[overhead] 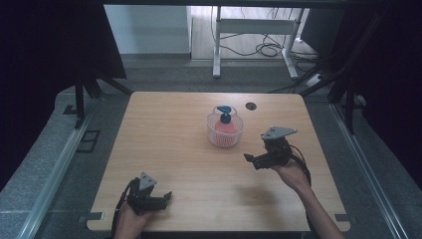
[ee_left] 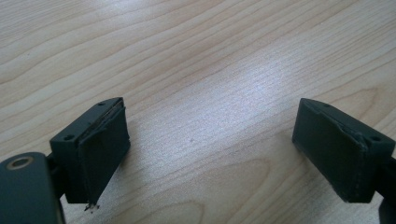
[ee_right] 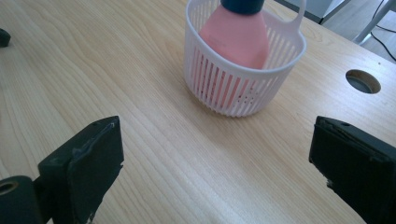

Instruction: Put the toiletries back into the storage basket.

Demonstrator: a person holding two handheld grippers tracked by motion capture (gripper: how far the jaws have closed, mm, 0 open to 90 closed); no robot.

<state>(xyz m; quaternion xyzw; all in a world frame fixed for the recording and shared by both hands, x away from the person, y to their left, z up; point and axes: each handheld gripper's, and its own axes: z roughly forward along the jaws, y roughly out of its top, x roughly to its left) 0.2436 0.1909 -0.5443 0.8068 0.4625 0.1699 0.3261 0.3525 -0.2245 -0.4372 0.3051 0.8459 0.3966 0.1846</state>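
A white slatted basket [overhead: 217, 137] stands upright at the middle of the wooden table [overhead: 174, 129], holding a pink bottle [overhead: 225, 126] with a blue pump top [overhead: 225, 110]. My right gripper [overhead: 256, 148] is open just right of the basket and a little nearer, apart from it. In the right gripper view its jaws [ee_right: 217, 135] are spread wide over bare wood, with the basket [ee_right: 233, 91] and the bottle [ee_right: 238, 39] ahead. My left gripper [overhead: 154, 191] rests open near the table's front left. Its jaws [ee_left: 210, 116] frame bare wood with nothing between them.
A round cable hole [overhead: 251, 105] [ee_right: 363, 80] lies in the tabletop behind and right of the basket. Beyond the table's far edge stands a white desk frame [overhead: 254, 30] with cables on the floor. Dark curtains close off both sides.
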